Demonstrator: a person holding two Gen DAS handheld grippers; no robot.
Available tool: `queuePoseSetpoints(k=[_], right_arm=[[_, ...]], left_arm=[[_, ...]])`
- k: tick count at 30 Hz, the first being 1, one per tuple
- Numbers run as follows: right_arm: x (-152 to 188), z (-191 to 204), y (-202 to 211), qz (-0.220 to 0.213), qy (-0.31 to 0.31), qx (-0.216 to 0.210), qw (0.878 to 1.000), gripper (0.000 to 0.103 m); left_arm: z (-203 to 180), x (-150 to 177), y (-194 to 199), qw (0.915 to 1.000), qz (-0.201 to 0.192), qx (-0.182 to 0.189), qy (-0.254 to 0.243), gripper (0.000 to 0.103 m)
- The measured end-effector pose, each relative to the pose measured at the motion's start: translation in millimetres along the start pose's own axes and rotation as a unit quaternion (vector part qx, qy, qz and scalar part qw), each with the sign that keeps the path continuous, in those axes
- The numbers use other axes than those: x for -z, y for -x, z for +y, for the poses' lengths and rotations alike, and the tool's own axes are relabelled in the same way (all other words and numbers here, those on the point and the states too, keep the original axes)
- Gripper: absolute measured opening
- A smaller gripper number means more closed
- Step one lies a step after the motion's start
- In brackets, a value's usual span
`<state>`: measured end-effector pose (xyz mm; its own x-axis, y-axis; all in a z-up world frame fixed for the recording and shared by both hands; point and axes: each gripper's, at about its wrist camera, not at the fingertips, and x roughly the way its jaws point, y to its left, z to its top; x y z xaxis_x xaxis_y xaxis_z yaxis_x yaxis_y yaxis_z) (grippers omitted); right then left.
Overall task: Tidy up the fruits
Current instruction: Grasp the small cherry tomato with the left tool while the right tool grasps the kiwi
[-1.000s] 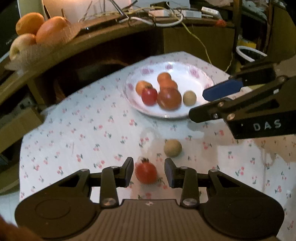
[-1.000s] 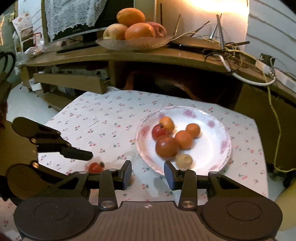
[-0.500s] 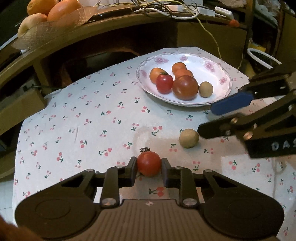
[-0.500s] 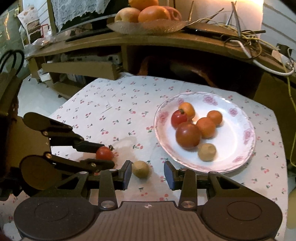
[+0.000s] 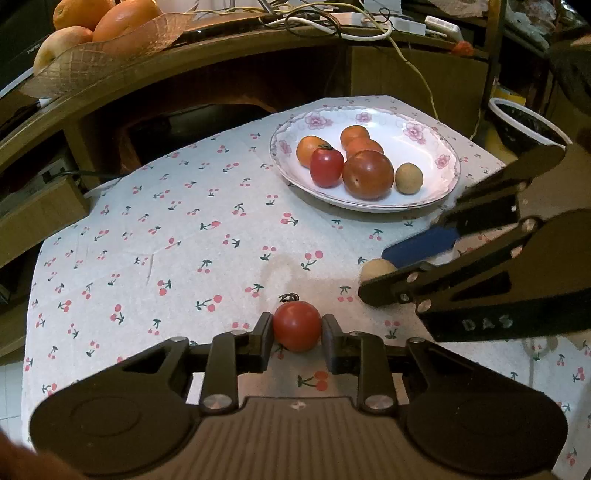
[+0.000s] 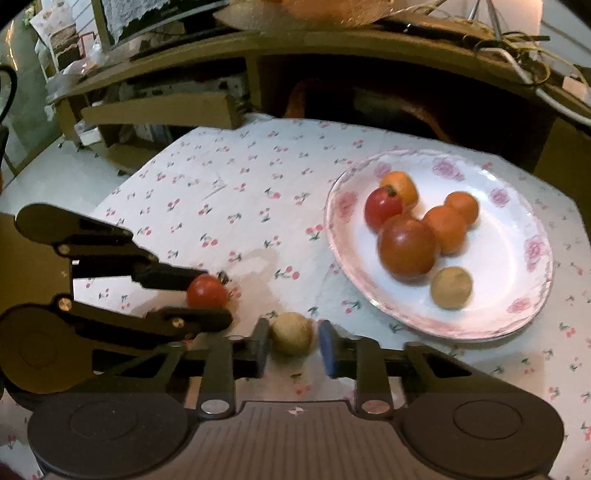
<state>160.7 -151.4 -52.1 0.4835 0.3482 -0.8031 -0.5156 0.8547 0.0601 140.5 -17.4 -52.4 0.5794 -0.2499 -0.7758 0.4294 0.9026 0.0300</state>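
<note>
- Left gripper [image 5: 297, 326]: nearest in the left wrist view; jaws closed onto the red tomato [image 5: 297, 325], both pads touching its sides. The tomato looks to sit on or just above the cherry-print tablecloth [image 5: 177, 236]; which one cannot be told.
- Right gripper [image 6: 291, 341]: jaws spread on either side of a small tan round fruit [image 6: 291, 333], one pad touching or nearly touching it, a sliver of gap at the other; not yet clamped. The fruit rests on the cloth just short of the plate.
- Floral plate [image 6: 532, 251]: beyond the right gripper; holds a large reddish tomato [image 6: 406, 246], a smaller red tomato, three orange fruits and a second tan fruit [image 6: 451, 288].
- Glass dish of oranges [image 5: 107, 26]: farthest, on the wooden shelf; apparently no part of the sorting.
- Risks, as judged: both fruits are smooth and round, so an off-centre squeeze could shoot them out sideways. The two grippers stand close together, so lifting both at once could knock fingers. Setting down on the crowded plate may start its fruits rolling.
</note>
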Motion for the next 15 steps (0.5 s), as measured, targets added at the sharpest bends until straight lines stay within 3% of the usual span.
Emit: queuePoseSetpoints(k=[8,15], right_arm=[[1.1,1.1,6.6,0.007,-0.004,0.008,1.0,0.025],[9.9,4.3,33.3,-0.011,-0.016,0.023,1.0,0.025]], left_arm=[[-1.1,-0.5,1.9,1.0,0.004,0.0,0.001,0.032],[-10.9,0.4,12.9,0.9997,-0.002,0.023,-0.008,0.032]])
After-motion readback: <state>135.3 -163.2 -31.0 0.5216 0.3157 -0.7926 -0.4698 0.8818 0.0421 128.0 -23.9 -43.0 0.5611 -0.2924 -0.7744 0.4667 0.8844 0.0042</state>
